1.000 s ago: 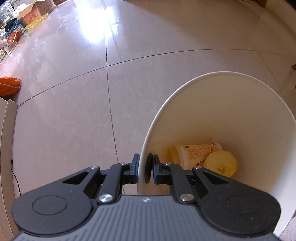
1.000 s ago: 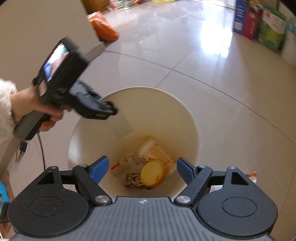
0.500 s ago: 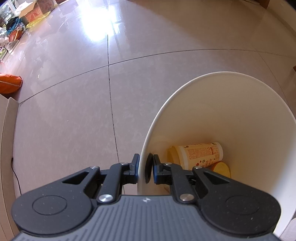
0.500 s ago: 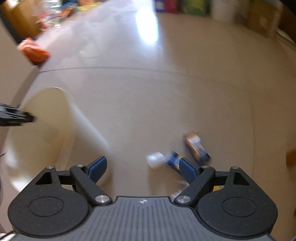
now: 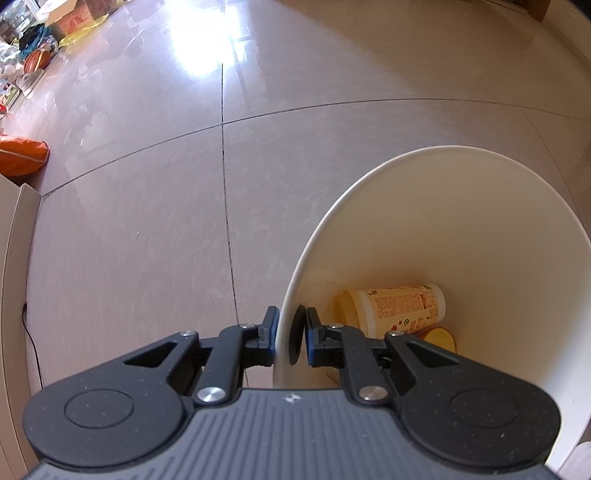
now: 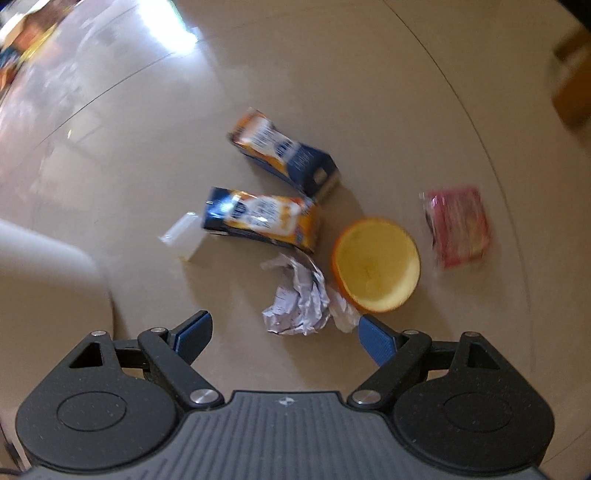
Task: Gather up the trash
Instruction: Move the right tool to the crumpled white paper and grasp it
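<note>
My left gripper (image 5: 289, 334) is shut on the rim of the white trash bin (image 5: 491, 229), one finger outside the wall and one inside. A printed paper cup (image 5: 399, 308) and a yellow peel half (image 5: 441, 339) lie at the bin's bottom. In the right wrist view my right gripper (image 6: 285, 332) is open and holds nothing, hovering just in front of a crumpled paper ball (image 6: 299, 299). Beyond it on the floor lie an orange peel half (image 6: 376, 264), two blue-and-orange cartons (image 6: 262, 221) (image 6: 284, 155), a pink wrapped packet (image 6: 458, 225) and a small clear plastic piece (image 6: 183, 236).
Glossy beige floor tiles spread all around. The bin's wall (image 6: 48, 273) shows at the left of the right wrist view. An orange bag (image 5: 22, 157) and a pale cabinet edge (image 5: 16, 280) stand at the left; clutter and boxes (image 5: 55, 26) line the far wall.
My right gripper has swung away from over the bin, right and down to the trash on the floor, still open. My left gripper keeps its hold on the bin rim; the bin shifted slightly.
</note>
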### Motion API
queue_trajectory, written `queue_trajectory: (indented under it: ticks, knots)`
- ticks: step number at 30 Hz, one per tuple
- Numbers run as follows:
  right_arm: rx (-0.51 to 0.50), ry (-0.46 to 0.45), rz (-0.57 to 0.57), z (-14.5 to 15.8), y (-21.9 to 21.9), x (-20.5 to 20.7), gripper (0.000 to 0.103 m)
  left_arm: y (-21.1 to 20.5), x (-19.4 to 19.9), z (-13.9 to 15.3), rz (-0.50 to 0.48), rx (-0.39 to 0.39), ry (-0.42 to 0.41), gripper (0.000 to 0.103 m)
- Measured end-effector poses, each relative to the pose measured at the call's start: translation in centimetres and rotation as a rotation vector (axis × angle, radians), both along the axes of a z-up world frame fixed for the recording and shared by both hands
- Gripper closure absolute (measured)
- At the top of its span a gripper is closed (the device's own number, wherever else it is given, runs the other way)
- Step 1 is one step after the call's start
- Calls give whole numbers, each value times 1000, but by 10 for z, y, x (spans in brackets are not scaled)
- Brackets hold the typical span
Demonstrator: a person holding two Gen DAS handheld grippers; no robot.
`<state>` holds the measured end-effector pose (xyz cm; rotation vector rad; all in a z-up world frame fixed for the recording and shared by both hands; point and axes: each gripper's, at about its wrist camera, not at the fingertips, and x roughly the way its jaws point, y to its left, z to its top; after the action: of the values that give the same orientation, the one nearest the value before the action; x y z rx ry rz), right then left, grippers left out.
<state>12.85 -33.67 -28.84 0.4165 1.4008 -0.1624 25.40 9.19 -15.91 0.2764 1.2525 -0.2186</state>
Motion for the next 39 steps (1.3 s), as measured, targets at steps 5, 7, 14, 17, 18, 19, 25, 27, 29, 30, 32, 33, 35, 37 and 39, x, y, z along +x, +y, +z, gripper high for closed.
queue_trajectory:
  ticks: [5, 7, 14, 17, 18, 19, 25, 27, 29, 30, 32, 33, 35, 37, 39]
  knots:
    - [69, -51, -52, -23, 1, -6, 14, 0, 2, 0, 6, -1, 4, 90]
    - [84, -76, -61, -30, 2, -4, 14, 1, 2, -1, 10, -4, 4, 90]
    - [-6, -73, -8, -45, 15, 20, 14, 2, 3, -1, 15, -7, 6, 90]
    - [-29, -68, 40, -52, 19, 29, 14, 3, 3, -1, 18, -10, 7, 90]
    - [-40, -63, 49, -55, 20, 31, 14, 4, 3, -1, 20, -13, 7, 90]
    - [-48, -57, 53, -59, 20, 33, 14, 4, 3, -1, 20, -13, 7, 90]
    - [23, 9, 70, -77, 22, 42, 15, 4, 3, -1, 18, -12, 10, 90]
    - [48, 11, 80, -78, 23, 42, 15, 5, 4, -1, 18, -14, 11, 90]
    - [51, 36, 85, -83, 25, 42, 17, 4, 4, -1, 18, -14, 9, 90]
    - [27, 46, 92, -86, 27, 42, 20, 4, 3, -1, 18, -14, 8, 90]
    - [-10, 68, 105, -91, 30, 40, 23, 4, 3, -2, 16, -13, 9, 90]
    - [-14, 79, 106, -93, 30, 39, 25, 4, 3, -2, 18, -15, 10, 90]
    - [-35, 70, 114, -91, 33, 38, 29, 4, 3, -3, 19, -15, 10, 90]
    - [-45, 75, 118, -90, 34, 38, 39, 4, 3, -3, 17, -16, 10, 90]
    - [-39, 77, 111, -87, 33, 33, 43, 4, 2, -3, 19, -18, 9, 91]
